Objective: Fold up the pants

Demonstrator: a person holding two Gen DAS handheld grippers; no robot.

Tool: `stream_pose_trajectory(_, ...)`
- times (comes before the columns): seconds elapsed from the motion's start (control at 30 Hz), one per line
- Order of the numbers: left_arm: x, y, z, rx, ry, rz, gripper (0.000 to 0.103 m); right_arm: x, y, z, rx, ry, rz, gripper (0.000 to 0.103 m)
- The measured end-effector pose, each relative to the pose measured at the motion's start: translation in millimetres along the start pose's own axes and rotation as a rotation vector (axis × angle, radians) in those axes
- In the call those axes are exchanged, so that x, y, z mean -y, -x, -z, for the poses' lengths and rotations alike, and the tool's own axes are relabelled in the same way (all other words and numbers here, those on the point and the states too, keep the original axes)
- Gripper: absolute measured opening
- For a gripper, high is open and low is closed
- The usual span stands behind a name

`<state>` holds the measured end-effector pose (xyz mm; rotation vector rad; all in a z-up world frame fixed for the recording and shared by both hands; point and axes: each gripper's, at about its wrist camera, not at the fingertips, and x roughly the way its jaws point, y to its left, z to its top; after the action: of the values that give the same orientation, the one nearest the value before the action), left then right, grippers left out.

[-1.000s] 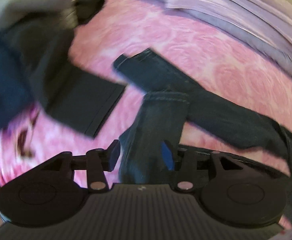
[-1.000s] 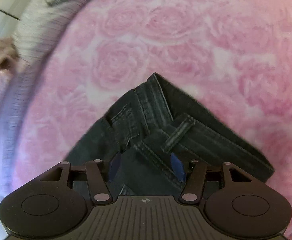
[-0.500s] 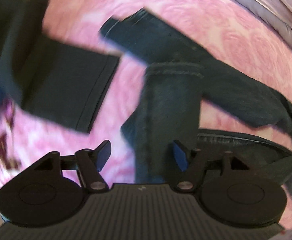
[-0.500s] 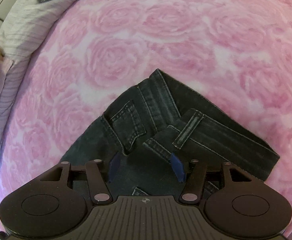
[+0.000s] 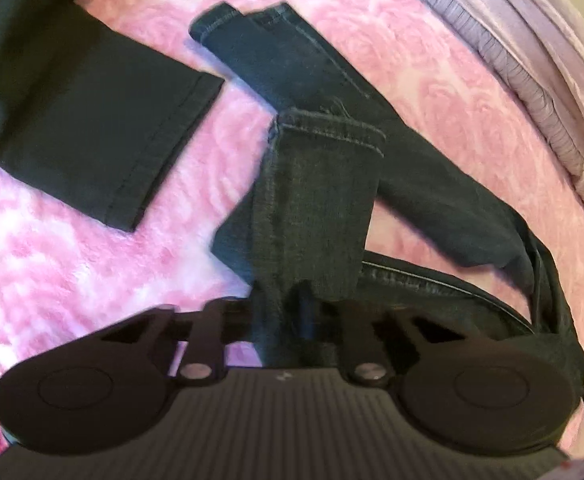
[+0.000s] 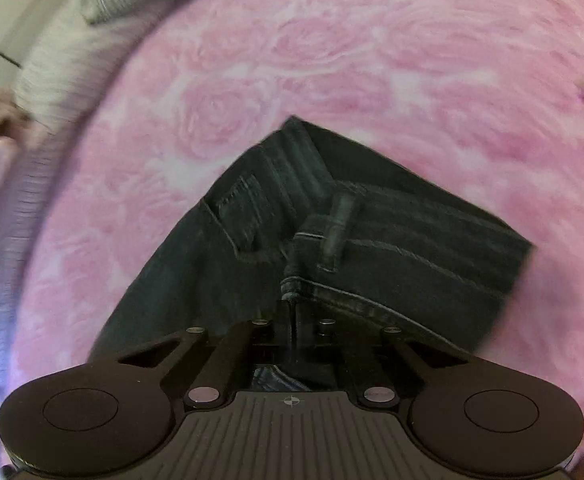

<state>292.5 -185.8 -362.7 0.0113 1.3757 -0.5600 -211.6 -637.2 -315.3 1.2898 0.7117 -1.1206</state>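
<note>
Pink rose-print bed cover (image 5: pixel 431 92) fills both views, dark jeans (image 5: pixel 319 192) spread across it, another dark garment (image 5: pixel 84 120) at 10 o'clock. Left tool (image 5: pixel 292 312) closing, pinching a jeans leg; right tool (image 6: pixel 292 320) pressed together on the waistband.

Fingertips of the left gripper (image 5: pixel 292 312) buried in the jeans (image 5: pixel 315 208), pads unseen; dark garment (image 5: pixel 76 120) cut off at the far left edge; waistband in the right gripper (image 6: pixel 293 316) smeared by blur, bedding at far left likewise
</note>
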Motion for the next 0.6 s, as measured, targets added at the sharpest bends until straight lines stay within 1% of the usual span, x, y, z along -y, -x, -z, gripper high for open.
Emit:
stream_pose_trajectory(0.03, -2, 5, 3, 0.021, 0.006, -0.001, 0.006, 15, 19, 9, 0.017, -0.006, -0.043, 0.000)
stream_pose_trajectory(0.07, -3, 10, 6, 0.042, 0.006, -0.006, 0.005, 31, 38, 20, 0.030, -0.003, -0.063, 0.000)
stream_pose_trajectory(0.13, -5, 20, 14, 0.067, -0.010, -0.037, 0.004, 67, 74, 50, 0.042, 0.016, -0.067, 0.000)
stream_pose_trajectory(0.17, -7, 27, 19, 0.079, -0.018, -0.056, 0.002, 81, 85, 64, 0.025, 0.033, -0.034, 0.000)
stream_pose_trajectory(0.2, -10, 33, 25, 0.089, -0.023, -0.076, 0.002, 100, 92, 77, -0.009, 0.046, 0.027, 0.000)
stream_pose_trajectory(0.23, -13, 39, 31, 0.100, -0.027, -0.094, 0.003, 120, 92, 89, -0.045, 0.049, 0.084, 0.000)
stream_pose_trajectory(0.3, -24, 51, 45, 0.111, -0.005, -0.106, 0.009, 163, 82, 108, -0.111, 0.007, 0.182, 0.000)
stream_pose_trajectory(0.33, -30, 56, 51, 0.112, 0.016, -0.105, 0.011, 180, 78, 113, -0.118, -0.014, 0.183, 0.000)
stream_pose_trajectory(0.37, -36, 60, 57, 0.116, 0.043, -0.107, 0.017, 194, 75, 117, -0.102, -0.043, 0.173, 0.000)
stream_pose_trajectory(0.43, -45, 66, 68, 0.118, 0.081, -0.111, 0.022, 210, 71, 122, -0.078, -0.111, 0.146, 0.000)
stream_pose_trajectory(0.47, -48, 67, 73, 0.122, 0.096, -0.111, 0.024, 215, 69, 123, -0.073, -0.148, 0.121, 0.004)
stream_pose_trajectory(0.5, -51, 68, 75, 0.127, 0.112, -0.105, 0.025, 217, 67, 124, -0.069, -0.171, 0.093, 0.015)
stream_pose_trajectory(0.53, -52, 66, 77, 0.132, 0.127, -0.098, 0.026, 217, 66, 125, -0.065, -0.173, 0.064, 0.023)
stream_pose_trajectory(0.57, -53, 64, 78, 0.140, 0.141, -0.091, 0.027, 214, 66, 125, -0.057, -0.159, 0.043, 0.039)
stream_pose_trajectory(0.6, -54, 61, 79, 0.150, 0.158, -0.080, 0.028, 211, 67, 125, -0.046, -0.140, 0.031, 0.046)
